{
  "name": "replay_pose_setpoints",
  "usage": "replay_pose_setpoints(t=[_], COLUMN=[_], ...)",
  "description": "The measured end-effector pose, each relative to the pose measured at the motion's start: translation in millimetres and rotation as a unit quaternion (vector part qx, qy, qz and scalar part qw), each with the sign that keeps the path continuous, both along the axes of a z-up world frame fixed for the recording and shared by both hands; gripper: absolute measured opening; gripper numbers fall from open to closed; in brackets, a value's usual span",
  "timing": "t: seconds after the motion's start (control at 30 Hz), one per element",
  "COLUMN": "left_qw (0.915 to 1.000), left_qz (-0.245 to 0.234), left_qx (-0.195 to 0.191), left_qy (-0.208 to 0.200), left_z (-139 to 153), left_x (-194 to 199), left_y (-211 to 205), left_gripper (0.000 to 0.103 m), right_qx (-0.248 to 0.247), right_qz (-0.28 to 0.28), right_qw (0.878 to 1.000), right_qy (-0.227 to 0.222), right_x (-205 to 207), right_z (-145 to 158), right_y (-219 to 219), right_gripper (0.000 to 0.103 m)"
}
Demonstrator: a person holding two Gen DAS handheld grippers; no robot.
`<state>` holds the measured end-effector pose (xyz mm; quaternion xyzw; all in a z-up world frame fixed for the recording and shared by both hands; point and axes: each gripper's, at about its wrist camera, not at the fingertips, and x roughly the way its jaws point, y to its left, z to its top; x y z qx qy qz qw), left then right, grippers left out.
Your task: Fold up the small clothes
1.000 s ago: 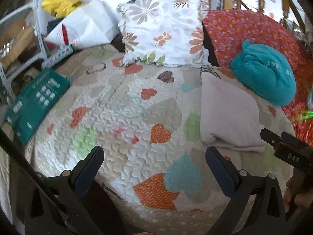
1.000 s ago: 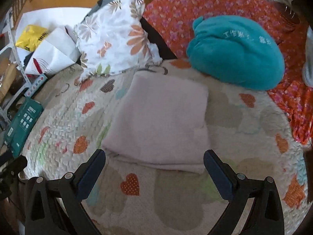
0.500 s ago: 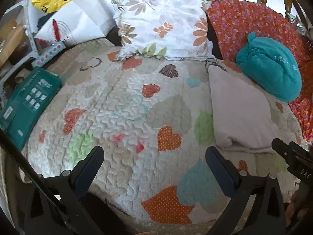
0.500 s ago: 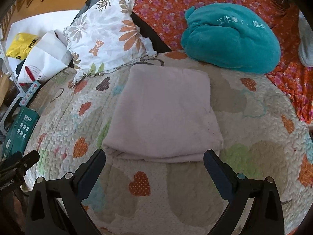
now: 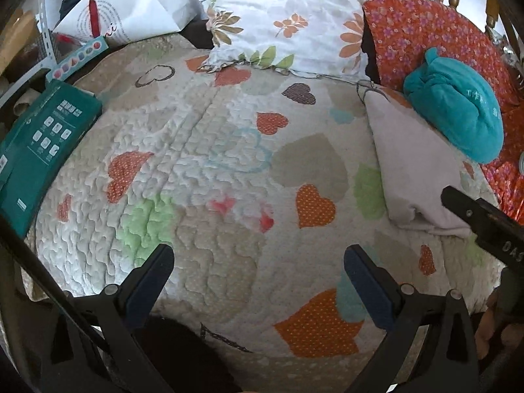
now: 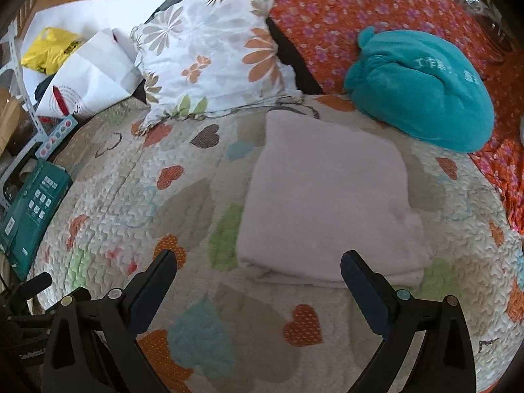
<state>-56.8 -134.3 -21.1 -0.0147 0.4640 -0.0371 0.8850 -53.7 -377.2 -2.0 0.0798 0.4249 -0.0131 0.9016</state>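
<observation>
A pale pink garment (image 6: 330,193) lies folded into a flat rectangle on the heart-patterned quilt (image 6: 137,196). It also shows at the right of the left wrist view (image 5: 412,163). My right gripper (image 6: 258,271) is open and empty, hovering just in front of the garment's near edge. My left gripper (image 5: 258,268) is open and empty over bare quilt (image 5: 209,170), well left of the garment. The right gripper's body (image 5: 481,222) shows at the right edge of the left wrist view.
A teal bundle (image 6: 422,85) lies behind the garment on an orange floral cover (image 6: 327,19). A floral pillow (image 6: 213,55) stands at the back. A green box (image 5: 39,147) lies at the quilt's left edge, with a white bag (image 5: 131,9) behind it.
Both grippers have pulled back and risen a little from the folded garment, and the views have swung leftward. Both stay open. The garment has not moved.
</observation>
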Motion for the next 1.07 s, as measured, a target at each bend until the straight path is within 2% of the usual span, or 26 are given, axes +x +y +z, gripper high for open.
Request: replay_pose_setpoints(t=[0.27, 0.43, 0.7, 1.07], left_qw=[1.0000, 1.0000, 0.9997, 0.9997], left_qz=[-0.004, 0.004, -0.004, -0.016], left_qx=[0.002, 0.003, 0.025, 0.015], left_qy=[0.000, 0.003, 0.008, 0.011], left_z=[1.5, 1.8, 2.7, -0.6], left_x=[-3.3, -6.7, -9.3, 19.4], left_y=[1.3, -5.4, -33.9, -63.1], left_gripper=[0.103, 0.103, 0.103, 0.103], right_qx=[-0.012, -0.009, 0.001, 0.035], right_qz=[0.001, 0.004, 0.002, 0.020], right_qw=[1.000, 1.000, 1.000, 0.999], right_qy=[-0.003, 0.002, 0.007, 0.015], right_x=[-1.4, -9.4, -26.1, -13.7], right_z=[2.0, -1.1, -9.3, -10.0], right_y=[7.5, -3.7, -29.0, -36.6], right_gripper=[0.102, 0.102, 0.102, 0.102])
